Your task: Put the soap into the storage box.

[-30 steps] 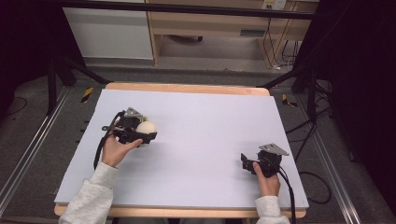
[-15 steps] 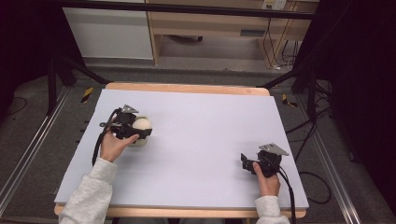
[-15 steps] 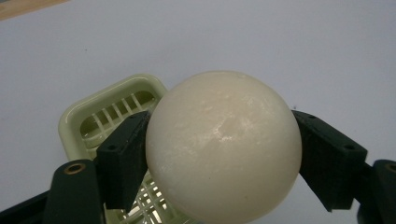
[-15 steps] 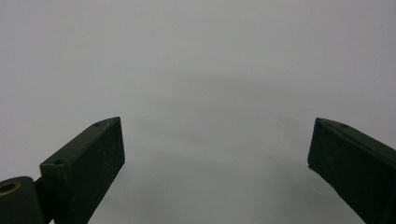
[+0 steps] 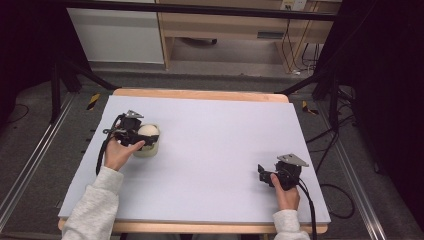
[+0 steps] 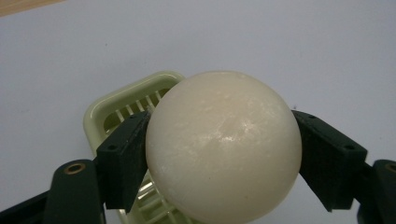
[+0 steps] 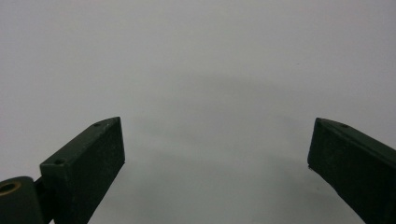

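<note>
Grey floor (image 5: 45, 165), wooden furniture (image 5: 225, 25) behind, dark curtains (image 5: 385, 75) flanking.

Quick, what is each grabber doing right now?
Left gripper: shut on the cream ball, above the green slotted dish.
Right gripper: open, holding nothing, over the white table.

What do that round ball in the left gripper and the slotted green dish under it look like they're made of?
Ball: cream, smooth with a dull waxy sheen and faint mottling, so it looks like soap, though hard plastic or wax is possible. Dish: pale green, glossy, with moulded drain slots and a rounded rim, so probably plastic. The left gripper has a jaw on each side of the ball.
</note>
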Action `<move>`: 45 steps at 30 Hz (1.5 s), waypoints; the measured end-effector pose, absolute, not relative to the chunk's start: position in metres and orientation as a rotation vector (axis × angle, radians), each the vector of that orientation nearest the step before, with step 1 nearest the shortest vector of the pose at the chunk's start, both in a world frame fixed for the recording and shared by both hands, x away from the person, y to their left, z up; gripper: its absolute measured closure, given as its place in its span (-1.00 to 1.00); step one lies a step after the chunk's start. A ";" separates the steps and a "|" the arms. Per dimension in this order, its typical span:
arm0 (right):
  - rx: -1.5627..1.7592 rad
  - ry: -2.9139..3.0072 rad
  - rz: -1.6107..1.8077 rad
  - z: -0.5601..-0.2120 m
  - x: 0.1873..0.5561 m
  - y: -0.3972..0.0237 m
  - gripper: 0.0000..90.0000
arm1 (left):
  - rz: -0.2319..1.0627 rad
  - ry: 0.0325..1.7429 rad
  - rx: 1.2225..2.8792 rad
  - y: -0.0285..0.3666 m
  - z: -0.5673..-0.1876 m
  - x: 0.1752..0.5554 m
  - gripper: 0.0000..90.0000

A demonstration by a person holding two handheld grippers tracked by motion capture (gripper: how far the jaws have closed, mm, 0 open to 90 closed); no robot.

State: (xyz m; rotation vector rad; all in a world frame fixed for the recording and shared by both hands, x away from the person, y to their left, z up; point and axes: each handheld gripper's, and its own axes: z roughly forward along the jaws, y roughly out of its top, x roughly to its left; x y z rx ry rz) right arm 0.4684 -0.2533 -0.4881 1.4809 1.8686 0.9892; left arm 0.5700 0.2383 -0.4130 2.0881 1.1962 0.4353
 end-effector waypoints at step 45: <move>1.476 1.867 0.978 -0.488 0.468 -0.253 -0.90 | 0.456 1.288 2.154 0.244 -0.443 0.584 -0.48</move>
